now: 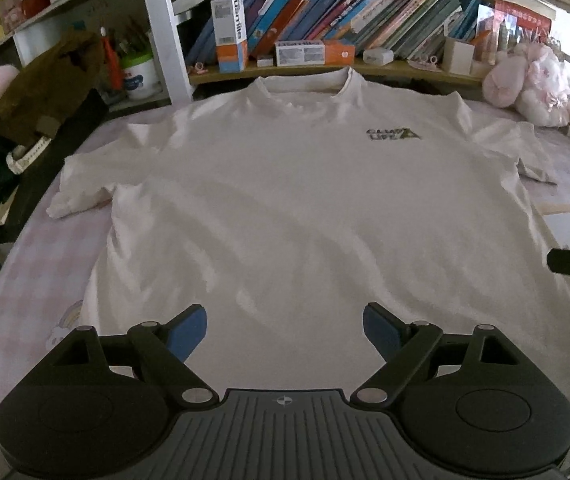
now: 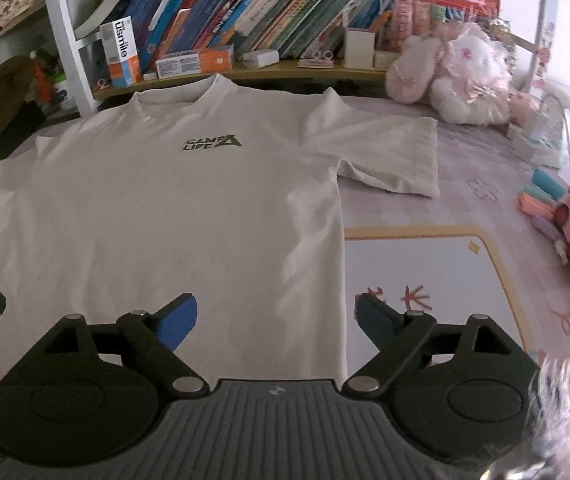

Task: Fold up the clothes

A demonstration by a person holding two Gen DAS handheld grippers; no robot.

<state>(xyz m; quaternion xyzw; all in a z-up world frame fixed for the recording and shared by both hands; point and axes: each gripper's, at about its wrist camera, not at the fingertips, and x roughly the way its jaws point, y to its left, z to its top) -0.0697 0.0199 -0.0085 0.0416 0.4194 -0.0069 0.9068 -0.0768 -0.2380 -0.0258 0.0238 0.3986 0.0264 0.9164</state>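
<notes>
A white T-shirt (image 1: pixel 285 200) with a small dark chest logo (image 1: pixel 393 133) lies spread flat, front up, on a pink checked bed cover (image 1: pixel 37 280), collar away from me. My left gripper (image 1: pixel 285 330) hovers open over the shirt's lower middle, nothing between its blue pads. In the right wrist view the same T-shirt (image 2: pixel 165 208) fills the left half, its right sleeve (image 2: pixel 389 156) laid out flat. My right gripper (image 2: pixel 276 318) stands open above the shirt's lower right side edge, one pad over cloth, the other over the bed cover. Neither gripper holds the shirt.
A bookshelf (image 1: pixel 325 12) with leaning books and small boxes runs along the far side. A brown plush toy (image 1: pixel 45 88) sits far left, a pink and white plush toy (image 2: pixel 457 80) far right. Coloured items (image 2: pixel 545 200) lie on the bed cover at the right edge.
</notes>
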